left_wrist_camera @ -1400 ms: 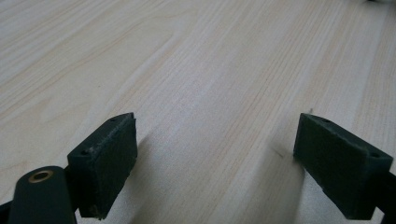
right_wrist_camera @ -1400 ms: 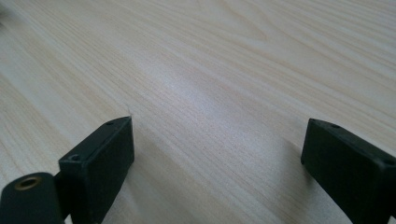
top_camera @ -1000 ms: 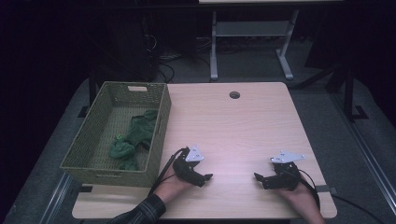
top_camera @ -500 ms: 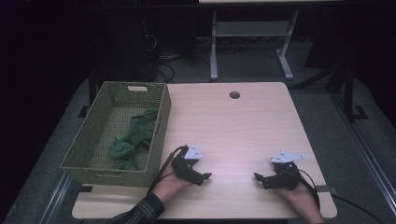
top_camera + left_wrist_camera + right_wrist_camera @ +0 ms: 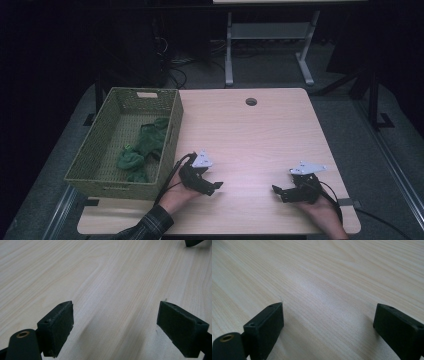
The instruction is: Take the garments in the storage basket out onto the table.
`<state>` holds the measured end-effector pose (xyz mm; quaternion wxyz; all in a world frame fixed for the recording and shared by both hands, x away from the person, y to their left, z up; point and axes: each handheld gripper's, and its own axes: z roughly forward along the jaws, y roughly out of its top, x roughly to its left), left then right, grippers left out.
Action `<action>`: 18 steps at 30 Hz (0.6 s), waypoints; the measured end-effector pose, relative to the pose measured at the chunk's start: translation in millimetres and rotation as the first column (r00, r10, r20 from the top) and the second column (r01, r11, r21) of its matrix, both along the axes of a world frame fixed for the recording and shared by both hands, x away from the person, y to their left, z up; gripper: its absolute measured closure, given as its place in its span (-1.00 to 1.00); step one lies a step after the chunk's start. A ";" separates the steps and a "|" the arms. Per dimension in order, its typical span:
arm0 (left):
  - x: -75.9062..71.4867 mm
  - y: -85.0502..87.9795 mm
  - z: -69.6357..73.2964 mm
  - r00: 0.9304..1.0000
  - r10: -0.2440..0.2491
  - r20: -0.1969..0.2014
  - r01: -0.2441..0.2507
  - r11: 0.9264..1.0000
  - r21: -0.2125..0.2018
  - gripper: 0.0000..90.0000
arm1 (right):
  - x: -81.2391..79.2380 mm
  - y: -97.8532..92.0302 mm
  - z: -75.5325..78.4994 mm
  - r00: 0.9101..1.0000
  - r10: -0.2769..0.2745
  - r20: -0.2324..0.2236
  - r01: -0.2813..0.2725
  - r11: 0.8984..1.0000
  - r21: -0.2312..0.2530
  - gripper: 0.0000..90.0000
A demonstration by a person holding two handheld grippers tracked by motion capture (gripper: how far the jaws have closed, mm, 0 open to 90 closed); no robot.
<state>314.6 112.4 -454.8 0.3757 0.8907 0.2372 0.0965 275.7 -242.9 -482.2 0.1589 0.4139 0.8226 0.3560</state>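
Observation:
A green woven basket (image 5: 165, 150) stands at the table's left side with a crumpled green cloth (image 5: 142, 150) lying inside it. My left gripper (image 5: 216, 186) rests low on the wooden table (image 5: 250, 135) just right of the basket's near corner, open, with bare wood between its pads (image 5: 58, 327). My right gripper (image 5: 276, 191) sits near the front right of the table, also open, its pads (image 5: 265, 327) wide apart over bare wood. The two grippers point toward each other. A dark tip of the right gripper (image 5: 193, 242) appears at the top edge of the left gripper view.
A round cable hole (image 5: 251, 102) sits near the table's far edge. Beyond the table stands a grey metal frame (image 5: 265, 35) on a dark floor. Cables trail from both grippers off the front edge. The person's hands and a plaid sleeve (image 5: 150, 225) enter from below.
The left gripper has shifted slightly toward the front edge; the right gripper, basket and cloth stay put.

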 end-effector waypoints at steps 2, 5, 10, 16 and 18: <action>0.6 1.9 2.9 1.000 0.005 0.007 -0.005 1.000 -0.009 -0.70 | 0.0 0.0 0.0 1.000 0.000 0.000 0.000 1.000 0.000 -0.79; 1.1 3.5 6.0 1.000 0.011 0.010 -0.010 1.000 -0.016 -0.70 | 0.0 0.0 0.0 1.000 0.000 0.000 0.000 1.000 0.000 -0.79; 0.5 3.7 8.0 1.000 0.008 0.005 -0.007 1.000 -0.026 -0.70 | 0.0 0.0 0.0 1.000 0.000 0.000 0.000 1.000 0.000 -0.79; -0.6 3.9 12.6 1.000 -0.001 0.007 0.001 1.000 -0.023 -0.70 | 0.0 0.0 0.0 1.000 -0.001 0.000 0.001 1.000 0.000 -0.79; -0.7 3.8 13.5 1.000 0.002 0.007 -0.002 1.000 -0.030 -0.70 | 0.0 0.0 0.0 1.000 -0.001 0.000 0.001 1.000 0.000 -0.79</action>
